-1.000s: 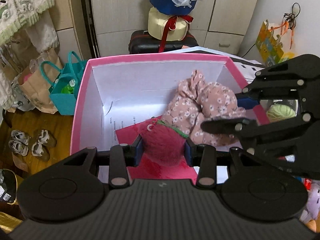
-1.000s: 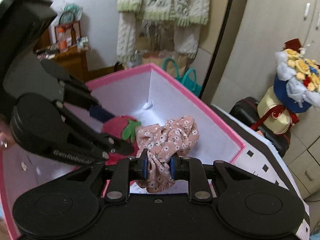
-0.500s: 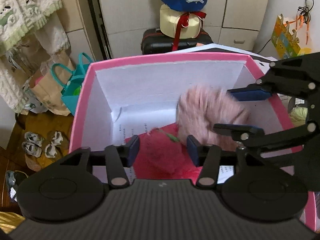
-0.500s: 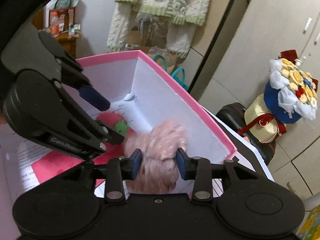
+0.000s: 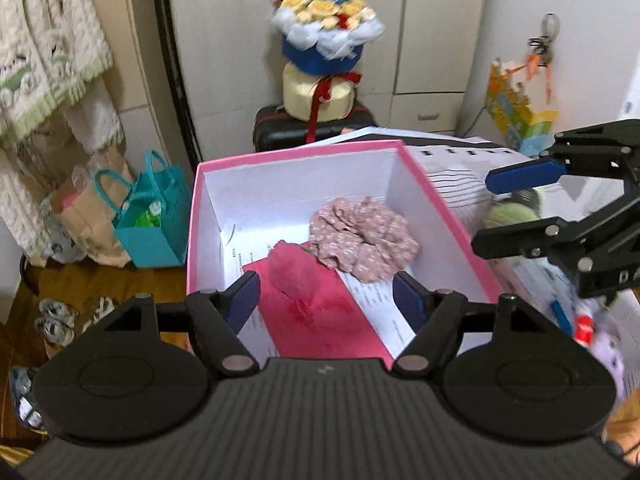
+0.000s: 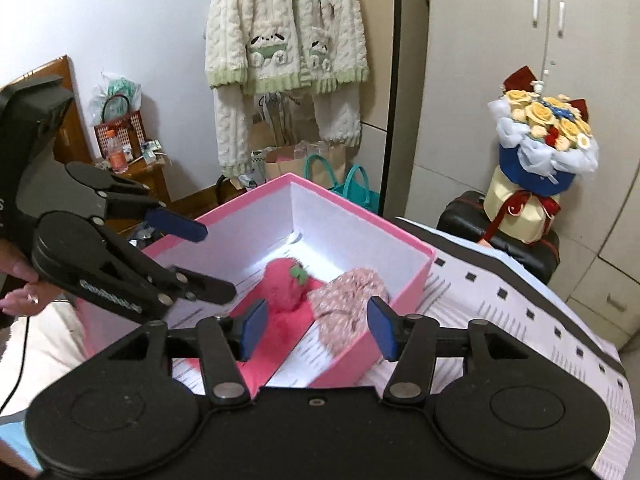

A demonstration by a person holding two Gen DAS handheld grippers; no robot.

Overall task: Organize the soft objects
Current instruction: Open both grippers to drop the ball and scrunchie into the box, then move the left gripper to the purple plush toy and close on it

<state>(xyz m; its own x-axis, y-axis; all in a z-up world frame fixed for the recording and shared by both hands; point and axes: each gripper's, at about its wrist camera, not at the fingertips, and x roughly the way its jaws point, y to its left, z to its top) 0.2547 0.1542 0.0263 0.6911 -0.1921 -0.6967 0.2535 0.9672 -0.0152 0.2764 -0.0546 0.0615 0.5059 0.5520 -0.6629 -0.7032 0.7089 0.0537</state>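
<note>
A pink box [image 5: 444, 204] [image 6: 408, 292] with white inner walls stands on the patterned bed cover. Inside lie a red plush strawberry [image 5: 294, 270] [image 6: 286, 284] and, to its right, a pink floral scrunchie [image 5: 360, 234] [image 6: 348, 300]. My left gripper [image 5: 326, 300] hangs above the box's near edge, its jaws opening, nothing between the pads. My right gripper [image 6: 316, 326] is raised over the box corner, jaws also opening and empty. Each gripper shows in the other's view: the right gripper [image 5: 508, 208] at the right, the left gripper [image 6: 200, 258] at the left.
A green-yellow soft ball [image 5: 508, 212] and a purple plush [image 5: 608, 350] lie on the bed right of the box. A flower bouquet [image 5: 324, 56] [image 6: 540, 160] sits on a black suitcase [image 6: 500, 240]. Teal bag [image 5: 150, 216] and paper bags stand on the floor at left. A hand [image 6: 20, 284] holds the left gripper.
Both grippers opened, releasing the strawberry and the scrunchie into the box, then lifted and pulled back. The two soft items now rest on the box floor.
</note>
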